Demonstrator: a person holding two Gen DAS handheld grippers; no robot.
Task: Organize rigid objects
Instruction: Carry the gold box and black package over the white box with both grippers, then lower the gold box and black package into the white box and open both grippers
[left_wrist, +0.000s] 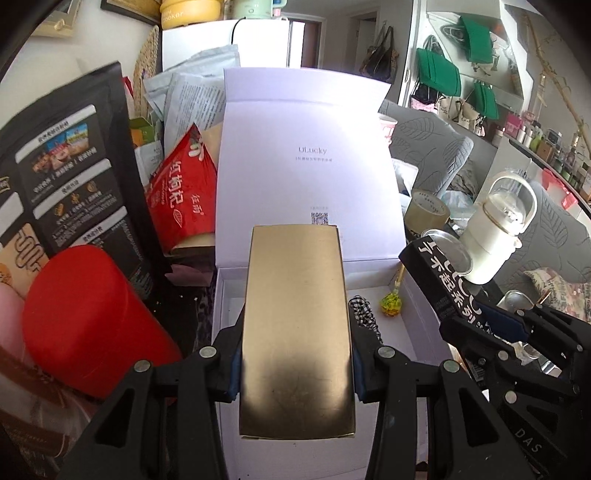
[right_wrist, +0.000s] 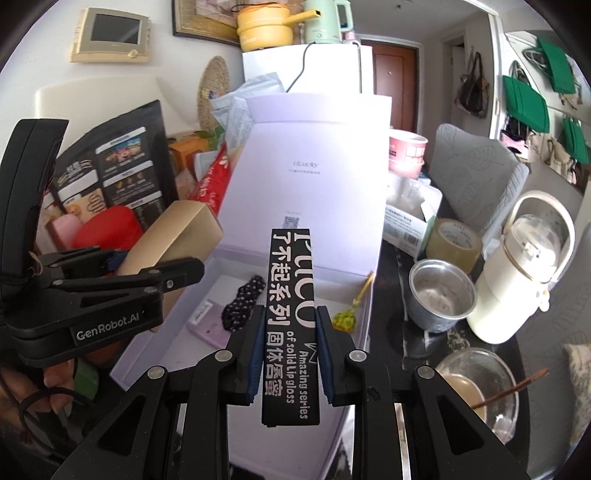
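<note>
My left gripper (left_wrist: 295, 354) is shut on a gold box (left_wrist: 295, 332), held lengthwise over the front of an open white gift box (left_wrist: 410, 295). In the right wrist view the same gold box (right_wrist: 173, 236) shows at the left, clamped in the left gripper (right_wrist: 147, 273). My right gripper (right_wrist: 290, 354) is shut on a narrow black lip-gloss box (right_wrist: 290, 317) with white lettering, above the white gift box (right_wrist: 147, 354). That black box (left_wrist: 439, 273) also appears at the right of the left wrist view. Inside the gift box lie a checked fabric item (right_wrist: 242, 299), a lilac card (right_wrist: 207, 325) and a yellow-green charm (right_wrist: 343, 319).
Left of the gift box stand a red canister (left_wrist: 88, 321), a black snack pouch (left_wrist: 66, 173) and a red bag (left_wrist: 181, 195). To the right are a tape roll (right_wrist: 454, 240), a steel cup (right_wrist: 439, 295), a white kettle-like bottle (right_wrist: 521, 284) and a glass bowl (right_wrist: 480, 387).
</note>
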